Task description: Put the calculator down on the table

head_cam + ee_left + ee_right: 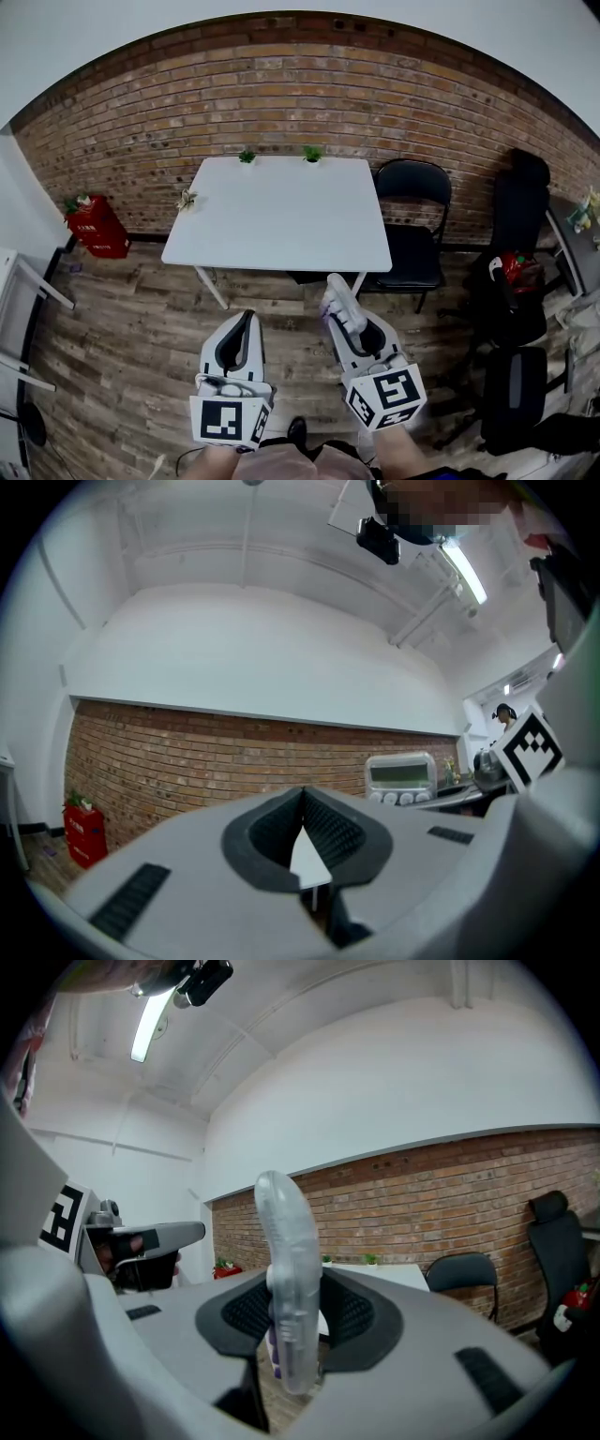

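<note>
A pale, see-through calculator (337, 298) stands edge-on between the jaws of my right gripper (354, 328), which is shut on it. In the right gripper view the calculator (291, 1279) rises upright past the black pads (352, 1314). The left gripper view shows its display and round buttons (403, 778) off to the right. My left gripper (248, 319) hangs beside the right one with its jaw tips together and nothing between them. Both grippers are over the wooden floor, short of the white table (281, 225), whose near edge lies just beyond them.
Two small green plants (247, 157) (312, 153) stand at the table's far edge, a third (187, 199) at its left edge. A black folding chair (412, 225) stands right of the table, with black office chairs (516, 253) farther right. A red box (97, 227) sits by the brick wall.
</note>
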Available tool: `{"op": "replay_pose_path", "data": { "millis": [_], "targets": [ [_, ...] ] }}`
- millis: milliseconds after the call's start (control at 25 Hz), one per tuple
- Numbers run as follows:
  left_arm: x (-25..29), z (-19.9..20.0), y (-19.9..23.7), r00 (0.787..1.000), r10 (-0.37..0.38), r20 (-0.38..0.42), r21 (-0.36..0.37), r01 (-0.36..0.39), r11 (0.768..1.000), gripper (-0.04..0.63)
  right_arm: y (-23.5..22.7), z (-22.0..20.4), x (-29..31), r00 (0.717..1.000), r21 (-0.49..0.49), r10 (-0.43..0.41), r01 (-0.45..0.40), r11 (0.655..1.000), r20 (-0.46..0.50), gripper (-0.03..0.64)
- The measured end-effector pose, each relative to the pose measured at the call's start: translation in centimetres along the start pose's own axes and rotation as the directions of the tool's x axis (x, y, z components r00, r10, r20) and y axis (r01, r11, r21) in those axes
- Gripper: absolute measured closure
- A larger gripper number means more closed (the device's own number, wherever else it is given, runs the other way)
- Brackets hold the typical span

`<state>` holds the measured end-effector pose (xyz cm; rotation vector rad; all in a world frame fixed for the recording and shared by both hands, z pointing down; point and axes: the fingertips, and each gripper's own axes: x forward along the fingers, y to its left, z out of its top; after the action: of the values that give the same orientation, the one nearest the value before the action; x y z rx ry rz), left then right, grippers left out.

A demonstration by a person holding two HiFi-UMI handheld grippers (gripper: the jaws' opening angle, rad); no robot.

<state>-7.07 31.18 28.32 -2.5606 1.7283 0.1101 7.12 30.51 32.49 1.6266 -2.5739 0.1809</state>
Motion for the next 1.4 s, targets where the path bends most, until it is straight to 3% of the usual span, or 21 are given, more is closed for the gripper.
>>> {"op": "replay_pose_path", "data": {
  "millis": [840,1400],
  "targets": [
    [11.6,-6.2,1.5,0.993,-0.037,-0.114,-0.001,0.038,0.999,0.584,-8.7,-1.9,9.0,0.997,0.035,-0.056,0.058,0.998,-0.048,0.482],
    [25.2,-9.1,4.9,0.980,0.041,-0.193,0.032,-0.036,0.999,0.584,-20.3,-0.7,22.3,0.995,0.058,-0.034,0.039,0.998,-0.092,0.482]
  ]
}}
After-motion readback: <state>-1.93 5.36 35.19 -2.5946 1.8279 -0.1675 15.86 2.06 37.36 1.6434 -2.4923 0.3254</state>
